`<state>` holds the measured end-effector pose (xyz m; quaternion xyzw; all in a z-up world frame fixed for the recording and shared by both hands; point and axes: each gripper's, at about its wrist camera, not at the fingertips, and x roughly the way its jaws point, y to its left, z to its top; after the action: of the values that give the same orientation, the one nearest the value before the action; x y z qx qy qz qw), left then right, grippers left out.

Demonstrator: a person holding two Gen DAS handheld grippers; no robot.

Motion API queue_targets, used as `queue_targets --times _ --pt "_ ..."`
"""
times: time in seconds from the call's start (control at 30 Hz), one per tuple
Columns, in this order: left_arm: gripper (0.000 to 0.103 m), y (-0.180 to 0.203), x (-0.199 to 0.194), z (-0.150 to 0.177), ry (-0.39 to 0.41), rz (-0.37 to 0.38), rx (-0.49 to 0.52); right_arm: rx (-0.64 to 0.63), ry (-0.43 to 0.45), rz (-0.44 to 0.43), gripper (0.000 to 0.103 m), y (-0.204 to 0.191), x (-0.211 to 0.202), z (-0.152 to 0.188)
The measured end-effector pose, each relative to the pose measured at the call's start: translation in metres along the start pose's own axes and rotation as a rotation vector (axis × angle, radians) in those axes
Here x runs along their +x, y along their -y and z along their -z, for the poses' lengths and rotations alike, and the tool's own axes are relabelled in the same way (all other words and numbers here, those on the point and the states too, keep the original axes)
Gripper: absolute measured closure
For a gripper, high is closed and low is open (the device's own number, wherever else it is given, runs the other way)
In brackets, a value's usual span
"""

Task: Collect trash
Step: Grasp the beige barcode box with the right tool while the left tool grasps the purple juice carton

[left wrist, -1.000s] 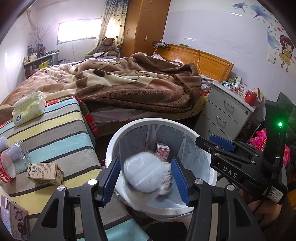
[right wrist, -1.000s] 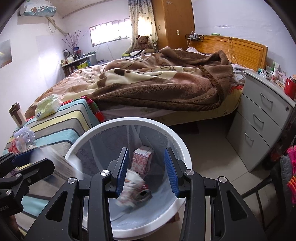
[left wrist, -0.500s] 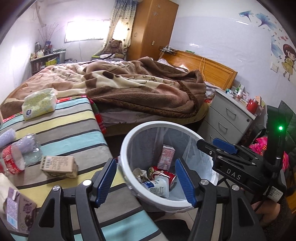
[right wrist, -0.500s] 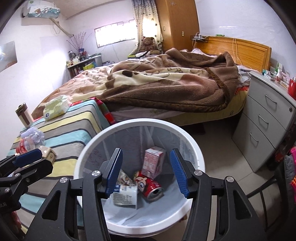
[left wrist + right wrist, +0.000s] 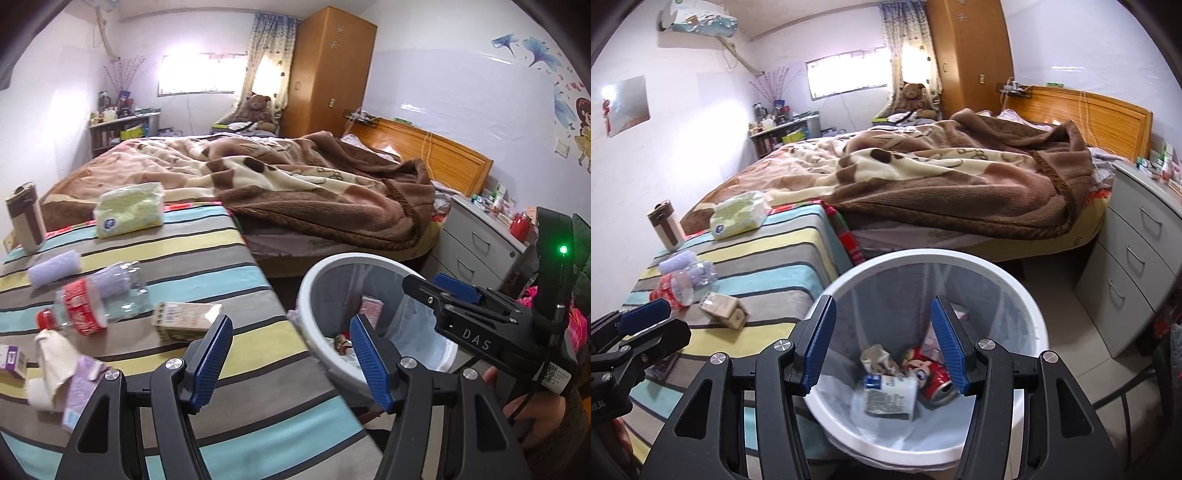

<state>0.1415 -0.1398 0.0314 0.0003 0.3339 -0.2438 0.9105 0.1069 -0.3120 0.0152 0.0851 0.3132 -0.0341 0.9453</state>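
A white trash bin (image 5: 1030,302) with a clear liner stands beside a striped table (image 5: 207,254). Inside lie a white cup (image 5: 890,395), a red can (image 5: 932,374), crumpled paper (image 5: 875,360) and a pink carton (image 5: 371,308). My right gripper (image 5: 882,341) is open and empty above the bin. My left gripper (image 5: 291,356) is open and empty over the table's right edge, next to the bin (image 5: 314,295). On the table lie a plastic bottle (image 5: 92,302), a small brown carton (image 5: 184,321), crumpled tissue (image 5: 55,362) and a purple carton (image 5: 79,395).
A tissue pack (image 5: 129,208), a tumbler (image 5: 24,218) and a rolled lavender cloth (image 5: 55,267) stand at the table's far side. A bed with a brown blanket (image 5: 314,184) lies behind. A grey drawer unit (image 5: 1137,258) stands right of the bin.
The white cup and the can dropped into the bin. Both grippers opened wider and are empty. My left gripper swung left, from over the bin to over the table.
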Motion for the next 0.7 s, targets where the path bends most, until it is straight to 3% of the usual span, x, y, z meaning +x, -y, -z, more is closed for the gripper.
queue_targets --times 0.17,0.5,0.7 --pt "0.037 -0.026 -0.015 0.010 0.008 -0.068 -0.023 -0.038 0.006 -0.051 0.039 -0.019 0.004 -0.001" --pt "0.037 -0.086 -0.046 0.034 0.020 -0.222 -0.105 -0.108 -0.023 -0.174 0.039 -0.063 0.024 -0.003" --pt "0.037 -0.114 -0.047 0.048 -0.009 -0.244 -0.158 -0.167 -0.079 -0.235 0.039 -0.089 0.046 -0.003"
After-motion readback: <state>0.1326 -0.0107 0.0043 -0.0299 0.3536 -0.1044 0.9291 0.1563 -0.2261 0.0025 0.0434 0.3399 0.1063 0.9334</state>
